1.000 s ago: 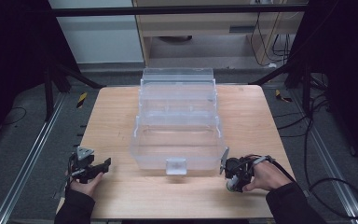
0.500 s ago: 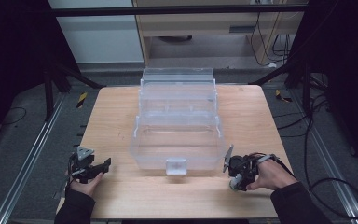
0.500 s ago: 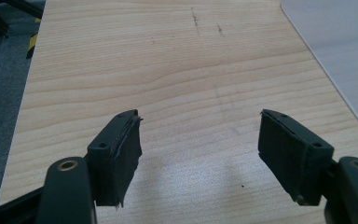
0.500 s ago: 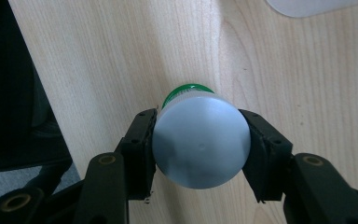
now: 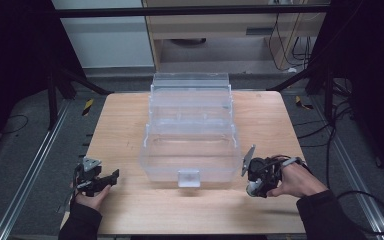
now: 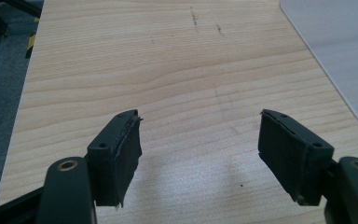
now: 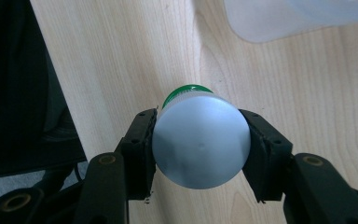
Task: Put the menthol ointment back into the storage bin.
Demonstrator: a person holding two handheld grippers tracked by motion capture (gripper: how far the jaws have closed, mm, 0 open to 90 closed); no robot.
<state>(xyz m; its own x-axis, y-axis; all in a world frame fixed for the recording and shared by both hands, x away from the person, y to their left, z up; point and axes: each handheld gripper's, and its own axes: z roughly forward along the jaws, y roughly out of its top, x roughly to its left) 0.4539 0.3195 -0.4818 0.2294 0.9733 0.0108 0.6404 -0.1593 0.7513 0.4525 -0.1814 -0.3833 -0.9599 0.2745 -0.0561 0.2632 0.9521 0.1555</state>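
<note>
White bottle clamped between right hand-held gripper jaws

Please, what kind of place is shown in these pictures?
Probably a lab or workshop set up for recording gripper tasks: a bare wooden table within a dark metal frame, loose cables on grey floor, and a clear plastic organizer box as the work piece.

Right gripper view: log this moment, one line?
right gripper: shut on white bottle, green cap | left gripper: open, nothing held, over wooden table | clear bin: mid-table

Wooden table under clear bin
</note>
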